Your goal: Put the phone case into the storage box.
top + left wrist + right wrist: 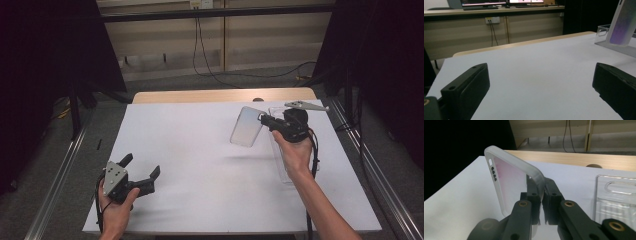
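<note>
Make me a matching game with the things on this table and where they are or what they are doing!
Things:
1. phone case
2. clear plastic tray
3. left tongs
4. right tongs

States:
A. open, with nothing between the jaws
B. lying flat on the white table top
C. held up in the air by one edge
D. shut on a thin edge

Pairs: 1-C, 2-B, 3-A, 4-D
</note>
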`<action>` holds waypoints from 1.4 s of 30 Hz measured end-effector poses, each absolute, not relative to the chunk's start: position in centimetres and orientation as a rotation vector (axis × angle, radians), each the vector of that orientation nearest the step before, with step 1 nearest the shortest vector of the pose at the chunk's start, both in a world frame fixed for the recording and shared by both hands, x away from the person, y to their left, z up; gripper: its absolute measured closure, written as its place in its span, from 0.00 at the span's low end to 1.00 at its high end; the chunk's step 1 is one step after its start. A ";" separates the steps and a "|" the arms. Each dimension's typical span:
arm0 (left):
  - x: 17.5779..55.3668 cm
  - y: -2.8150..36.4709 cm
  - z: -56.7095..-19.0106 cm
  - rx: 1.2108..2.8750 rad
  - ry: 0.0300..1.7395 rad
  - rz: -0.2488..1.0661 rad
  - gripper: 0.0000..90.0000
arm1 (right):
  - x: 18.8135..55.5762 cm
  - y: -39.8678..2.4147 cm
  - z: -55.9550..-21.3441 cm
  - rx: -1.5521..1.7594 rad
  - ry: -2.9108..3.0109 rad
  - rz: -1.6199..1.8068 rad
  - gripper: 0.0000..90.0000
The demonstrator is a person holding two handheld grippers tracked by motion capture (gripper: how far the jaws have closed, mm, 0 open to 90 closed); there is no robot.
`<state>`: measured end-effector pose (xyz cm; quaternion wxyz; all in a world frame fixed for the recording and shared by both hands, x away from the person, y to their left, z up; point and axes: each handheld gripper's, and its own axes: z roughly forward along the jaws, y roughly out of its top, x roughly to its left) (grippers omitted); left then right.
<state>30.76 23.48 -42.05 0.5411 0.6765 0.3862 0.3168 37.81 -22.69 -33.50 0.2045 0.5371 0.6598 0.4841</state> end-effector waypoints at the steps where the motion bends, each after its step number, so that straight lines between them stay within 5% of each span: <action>1: 30.7 23.5 -42.1 1.603 0.914 0.737 0.01 | 37.8 -22.8 -33.3 1.495 1.839 1.345 0.94; 42: 29.9 23.6 -42.7 1.596 0.927 0.711 0.03 | 39.3 -30.0 -29.5 1.475 1.678 1.271 0.94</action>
